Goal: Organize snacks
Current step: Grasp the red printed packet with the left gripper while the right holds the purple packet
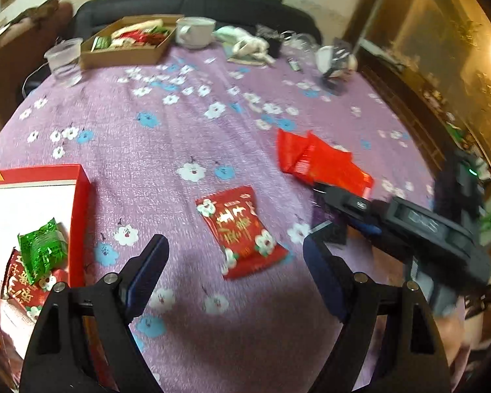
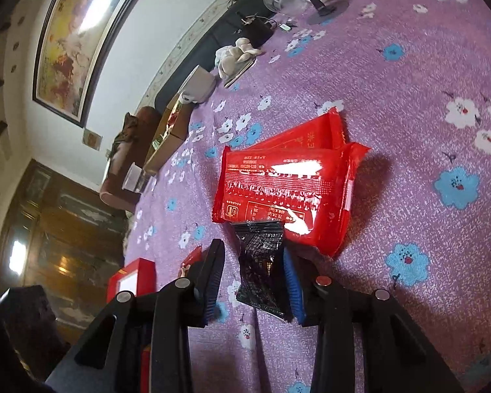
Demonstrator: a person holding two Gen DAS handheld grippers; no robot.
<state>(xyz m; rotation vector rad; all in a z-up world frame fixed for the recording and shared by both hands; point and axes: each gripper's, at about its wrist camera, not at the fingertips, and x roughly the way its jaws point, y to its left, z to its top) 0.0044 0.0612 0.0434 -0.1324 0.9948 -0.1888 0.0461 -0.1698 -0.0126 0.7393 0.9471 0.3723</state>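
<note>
A red snack packet with gold characters (image 1: pixel 242 232) lies flat on the purple flowered tablecloth (image 1: pixel 180 131), just ahead of my left gripper (image 1: pixel 237 255), which is open and empty. At the left a red box with a white inside (image 1: pixel 78 203) holds a green packet (image 1: pixel 42 249) and a red one (image 1: pixel 23 291). Two larger red packets (image 2: pixel 278 183) lie overlapped ahead of my right gripper (image 2: pixel 252 278). A black packet (image 2: pixel 262 271) stands between its jaws, leaning on the blue right pad (image 2: pixel 291 278), with a gap to the left pad. In the left wrist view the right gripper (image 1: pixel 324 209) is blurred.
A cardboard box of snacks (image 1: pixel 127 52), a plastic cup (image 1: pixel 65 62), a white mug (image 1: pixel 194 31) and a bundle of cloth (image 1: pixel 245 44) sit along the table's far side. A dark cabinet (image 1: pixel 425 65) stands to the right. The red box (image 2: pixel 131 281) shows left of my right gripper.
</note>
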